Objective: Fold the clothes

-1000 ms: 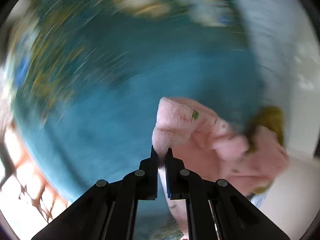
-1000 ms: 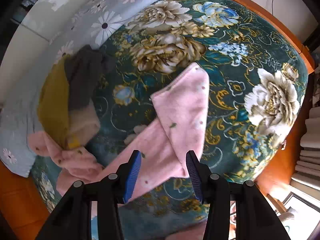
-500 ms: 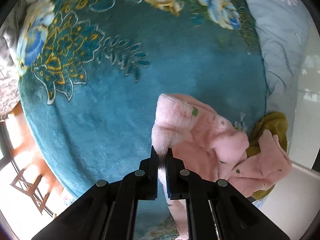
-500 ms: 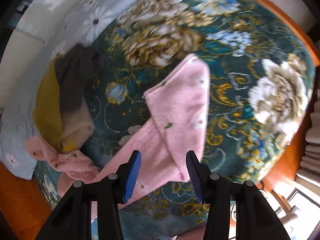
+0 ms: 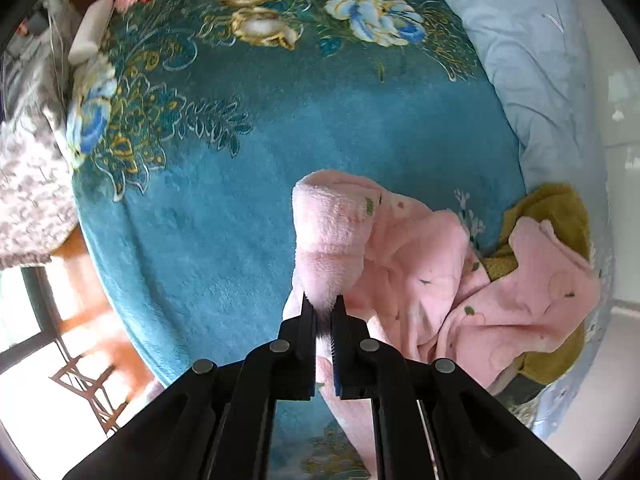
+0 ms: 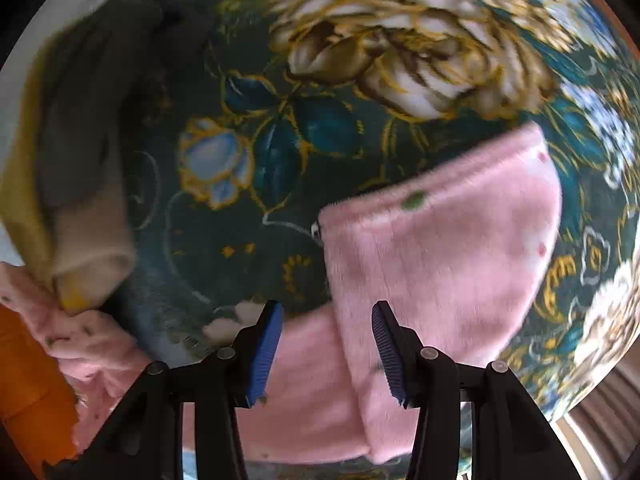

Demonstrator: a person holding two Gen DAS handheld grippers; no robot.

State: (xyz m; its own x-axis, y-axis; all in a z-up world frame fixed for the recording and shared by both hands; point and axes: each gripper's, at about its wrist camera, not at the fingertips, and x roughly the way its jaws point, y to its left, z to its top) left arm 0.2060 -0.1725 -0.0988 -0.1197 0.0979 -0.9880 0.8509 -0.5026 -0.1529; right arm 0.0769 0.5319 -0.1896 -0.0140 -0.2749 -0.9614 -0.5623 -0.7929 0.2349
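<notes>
A fluffy pink garment (image 5: 404, 264) with small green specks lies on the teal floral bedspread (image 5: 224, 184). My left gripper (image 5: 323, 304) is shut on a raised fold of it and holds that fold above the bed. In the right wrist view the pink garment's folded part (image 6: 440, 248) lies flat, just beyond and between the open blue-padded jaws of my right gripper (image 6: 326, 316), which hovers close over the cloth's near edge and holds nothing.
A pile of mustard, grey and beige clothes (image 6: 72, 168) lies to the left, seen also in the left wrist view (image 5: 548, 216). A pale blue sheet (image 5: 520, 52) covers the bed's far side. An orange wooden bed frame (image 6: 24, 384) borders it.
My right gripper has dropped much closer to the pink garment, still open. My left gripper keeps its hold on the fold while its view has swung across the bedspread.
</notes>
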